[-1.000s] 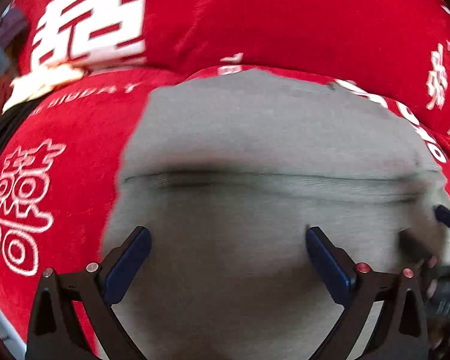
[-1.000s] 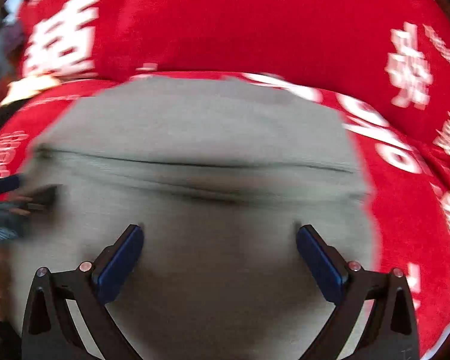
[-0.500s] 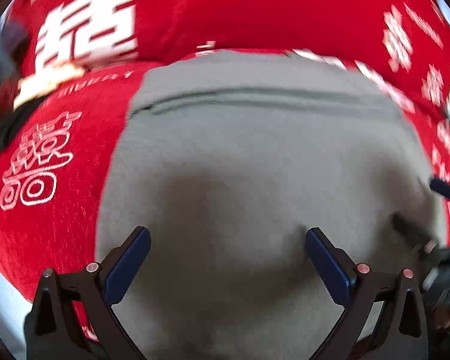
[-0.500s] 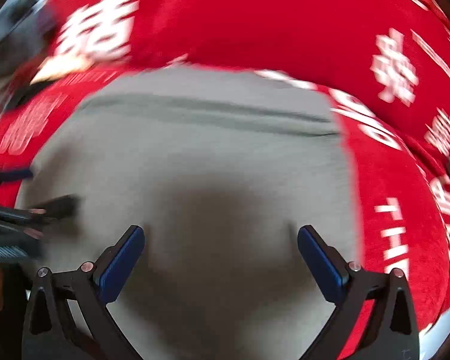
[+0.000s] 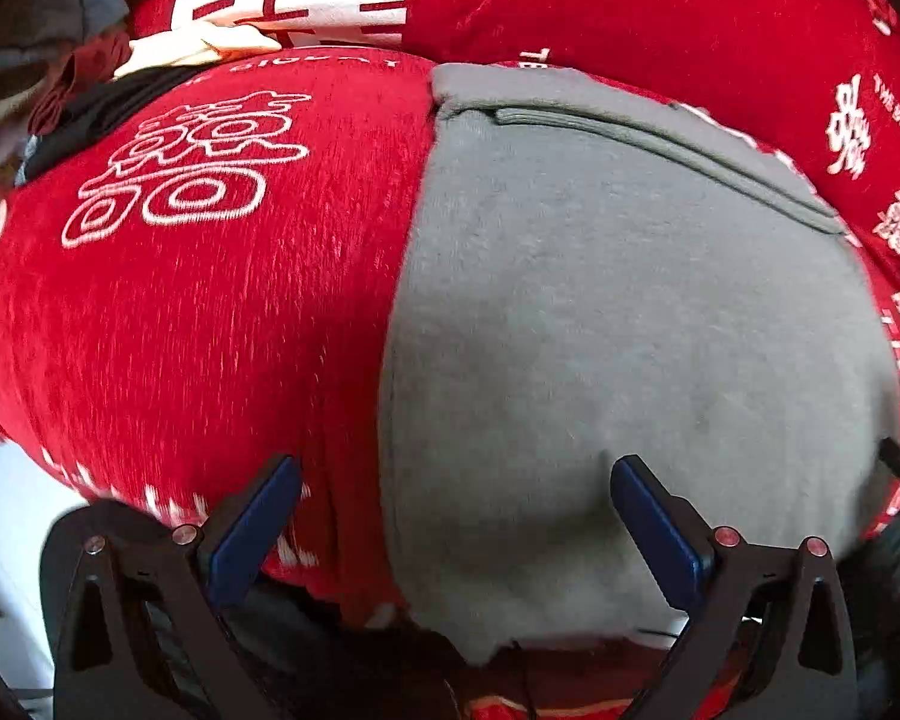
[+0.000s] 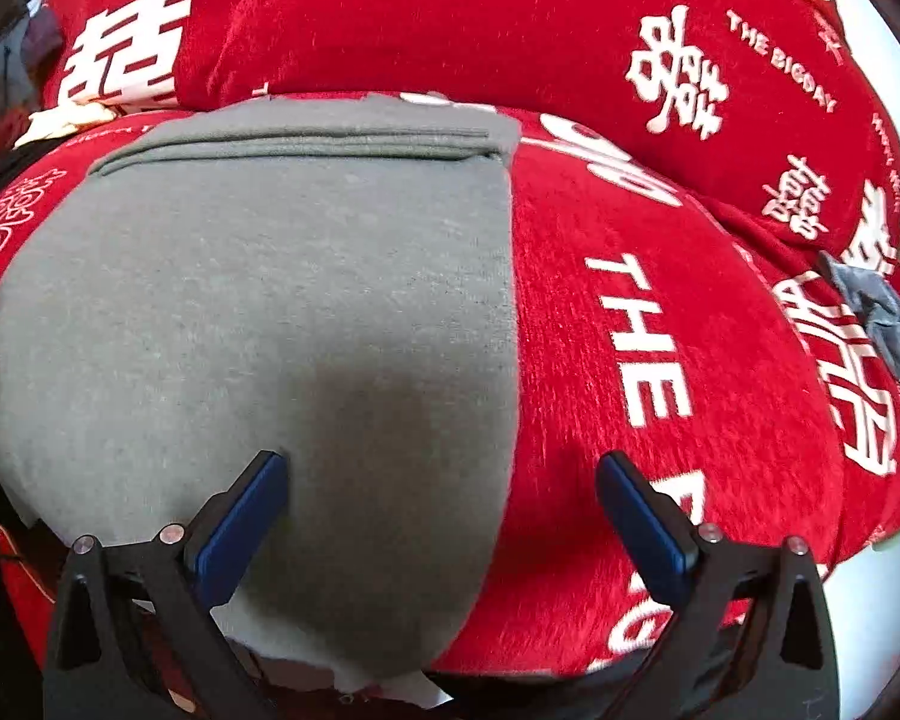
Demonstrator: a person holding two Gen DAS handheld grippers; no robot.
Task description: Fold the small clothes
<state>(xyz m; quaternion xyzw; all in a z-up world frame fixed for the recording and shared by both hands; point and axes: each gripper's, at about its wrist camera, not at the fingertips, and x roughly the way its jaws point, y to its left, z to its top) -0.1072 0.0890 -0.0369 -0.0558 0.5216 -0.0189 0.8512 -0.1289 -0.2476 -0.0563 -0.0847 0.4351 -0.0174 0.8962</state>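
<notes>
Both claws, left and right, hang spread and empty over the grey garment lying flat on my red printed blanket; I should pinch its near corners evenly before folding away.

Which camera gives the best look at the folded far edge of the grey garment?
The right wrist view: the grey garment shows its stacked far edge straight, sharp and whole. The left wrist view shows that edge slanting away to the right, thinner.
</notes>
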